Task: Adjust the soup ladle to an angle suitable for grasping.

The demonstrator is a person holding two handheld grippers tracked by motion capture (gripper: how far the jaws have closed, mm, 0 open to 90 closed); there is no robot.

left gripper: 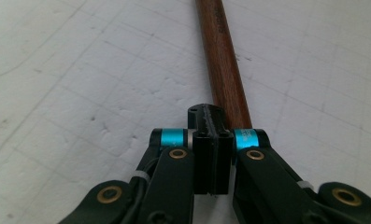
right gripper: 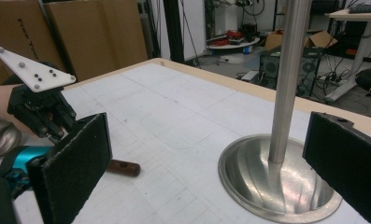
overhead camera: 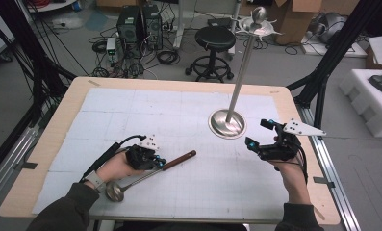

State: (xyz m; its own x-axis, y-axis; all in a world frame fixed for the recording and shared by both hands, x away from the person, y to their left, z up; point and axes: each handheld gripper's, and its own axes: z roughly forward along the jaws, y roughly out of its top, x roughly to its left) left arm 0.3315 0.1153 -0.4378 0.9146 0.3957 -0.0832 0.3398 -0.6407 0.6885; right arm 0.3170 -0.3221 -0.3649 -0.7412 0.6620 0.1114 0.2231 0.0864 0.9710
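The black left gripper (overhead camera: pixel 160 162) lies low with its jaws pressed together (forearm angled inward); the black right gripper (overhead camera: pixel 259 134) hovers, jaws spread wide.

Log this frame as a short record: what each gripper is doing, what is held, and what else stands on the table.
left gripper: shut on the ladle, gripping its metal shaft next to the wooden handle
ladle: lies nearly flat, bowl toward the person, handle pointing to the table's middle
right gripper: open, jaws either side of the stand's pole, not touching
stand: upright, round metal base on the table
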